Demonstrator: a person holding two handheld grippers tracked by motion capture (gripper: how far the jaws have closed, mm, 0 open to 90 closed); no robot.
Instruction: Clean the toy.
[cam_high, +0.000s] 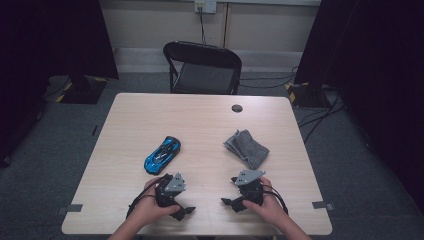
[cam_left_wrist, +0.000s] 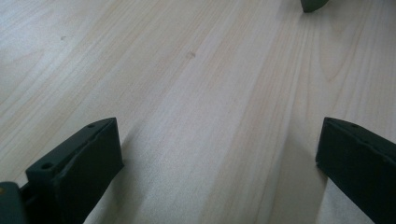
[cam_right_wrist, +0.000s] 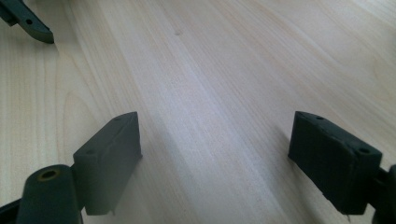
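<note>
A blue toy car (cam_high: 162, 154) lies left of the middle of the light wooden table (cam_high: 200, 125), pointing away to the right. A folded grey cloth (cam_high: 246, 147) lies right of the middle. My left gripper (cam_high: 186, 196) rests near the front edge, just below the car, held in a hand. My right gripper (cam_high: 229, 191) rests beside it, below the cloth. The two point toward each other. In the left gripper view my left gripper (cam_left_wrist: 218, 135) is open over bare wood. In the right gripper view my right gripper (cam_right_wrist: 215, 128) is open as well, nothing between its jaws.
A black folding chair (cam_high: 202, 67) stands beyond the table's far edge. A round cable hole (cam_high: 237, 108) sits near the far edge. Dark curtains hang at both sides, and cables (cam_high: 315, 117) lie on the floor at the right.
</note>
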